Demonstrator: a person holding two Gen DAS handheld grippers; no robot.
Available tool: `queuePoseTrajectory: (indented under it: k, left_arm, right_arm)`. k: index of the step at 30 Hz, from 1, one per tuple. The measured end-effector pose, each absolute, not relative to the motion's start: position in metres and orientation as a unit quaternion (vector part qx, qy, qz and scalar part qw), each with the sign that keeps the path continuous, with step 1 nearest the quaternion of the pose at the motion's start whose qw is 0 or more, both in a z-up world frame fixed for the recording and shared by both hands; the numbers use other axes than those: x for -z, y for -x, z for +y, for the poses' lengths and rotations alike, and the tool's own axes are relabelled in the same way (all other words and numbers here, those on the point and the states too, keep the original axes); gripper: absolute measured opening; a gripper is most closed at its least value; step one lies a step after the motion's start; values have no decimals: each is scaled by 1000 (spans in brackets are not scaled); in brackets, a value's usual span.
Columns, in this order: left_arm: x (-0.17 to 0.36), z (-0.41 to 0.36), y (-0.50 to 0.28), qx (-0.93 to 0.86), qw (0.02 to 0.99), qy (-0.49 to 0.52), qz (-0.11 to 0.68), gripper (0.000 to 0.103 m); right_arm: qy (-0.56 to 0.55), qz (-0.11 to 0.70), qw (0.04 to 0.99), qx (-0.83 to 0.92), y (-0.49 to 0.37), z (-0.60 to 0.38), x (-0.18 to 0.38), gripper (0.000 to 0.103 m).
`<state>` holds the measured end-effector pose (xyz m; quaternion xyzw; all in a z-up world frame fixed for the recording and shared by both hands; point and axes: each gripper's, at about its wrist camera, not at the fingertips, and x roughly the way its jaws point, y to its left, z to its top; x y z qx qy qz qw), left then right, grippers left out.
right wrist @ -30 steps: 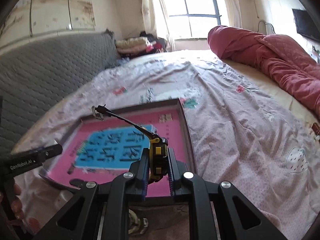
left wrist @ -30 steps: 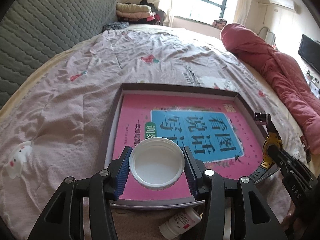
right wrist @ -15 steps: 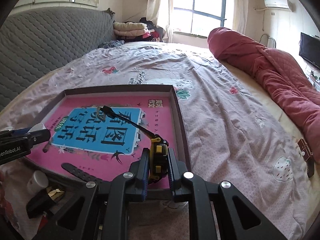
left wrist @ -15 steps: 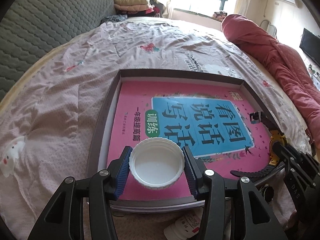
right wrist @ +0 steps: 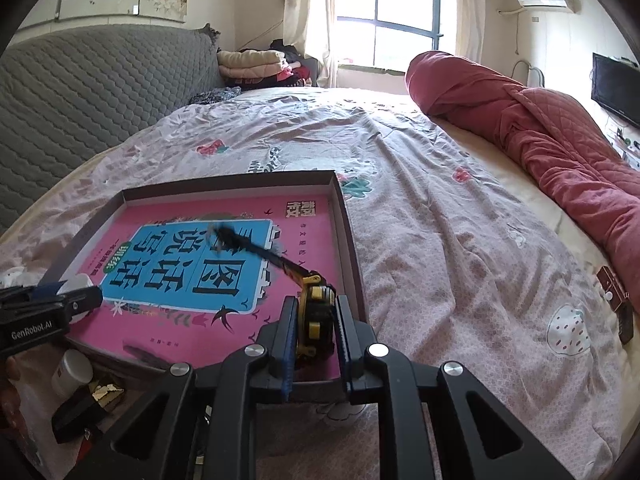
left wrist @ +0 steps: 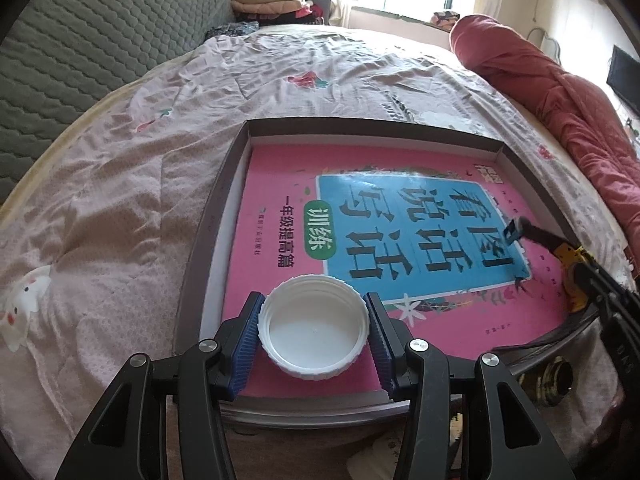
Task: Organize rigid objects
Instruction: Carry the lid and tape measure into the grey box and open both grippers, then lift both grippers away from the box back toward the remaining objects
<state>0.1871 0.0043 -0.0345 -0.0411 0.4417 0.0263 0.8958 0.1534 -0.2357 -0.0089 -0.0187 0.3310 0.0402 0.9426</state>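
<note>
**Both grippers loaded, hanging over the shallow box**

Left wrist view: left gripper (left wrist: 314, 330) stands about half open, blue ribbed pads pressed on the two sides of a white lid (left wrist: 314, 330); lid is round, hard plastic, knurled rim, hollow side up; it hangs over the 6 o'clock end of the pink book (left wrist: 400, 216), whether touching the cover I cannot tell; book is glossy, flat, fills the shallow brown box (left wrist: 208, 220), which sits on the wrinkled pink bedsheet (left wrist: 120, 180); right gripper comes in at 3 o'clock with the watch (left wrist: 570, 256), strap end reaching toward 10 o'clock over the blue title panel.

Right wrist view: right gripper (right wrist: 316, 322) is nearly closed, pads clamped on the yellow-and-black case of the watch (right wrist: 316, 316); one black strap runs from the case toward 11 o'clock over the book (right wrist: 200, 252), its tip blurred; long axis lies roughly along that line; the other strap lies at 8 o'clock by the near box wall (right wrist: 344, 236); left gripper (right wrist: 60, 300) shows at 9 o'clock; a small white bottle (right wrist: 74, 372) and a dark gold-trimmed piece (right wrist: 92, 400) lie outside the box at 8 o'clock.

Judgement: release point for each thing is straight down; left hand covers the box's left side, right hand its right; hard lid should sit flat, the watch may tip onto its straps.
</note>
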Motion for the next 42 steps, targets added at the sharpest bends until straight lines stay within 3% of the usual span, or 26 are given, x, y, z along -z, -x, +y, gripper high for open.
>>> queuePoseTrajectory:
  k: [17,24,29,42]
  left_arm:
    - [32,9,-186,-35,893,55,446,52]
    - [29,14,-183,-28,893,69,444,57]
    - [27,14,-180,-31,896,67,439,58]
    - [11,18,-172,-38,900,77,426,64]
  right_arm:
    - [-11,323,946,-40,-151,-245,4,20]
    - [-22,317,947,-44,-150,-248,1,23]
    - [-24,312,949,-47,-149,-248,-2,33]
    - [-29,298,953,-53,-143,-249,-8,40]
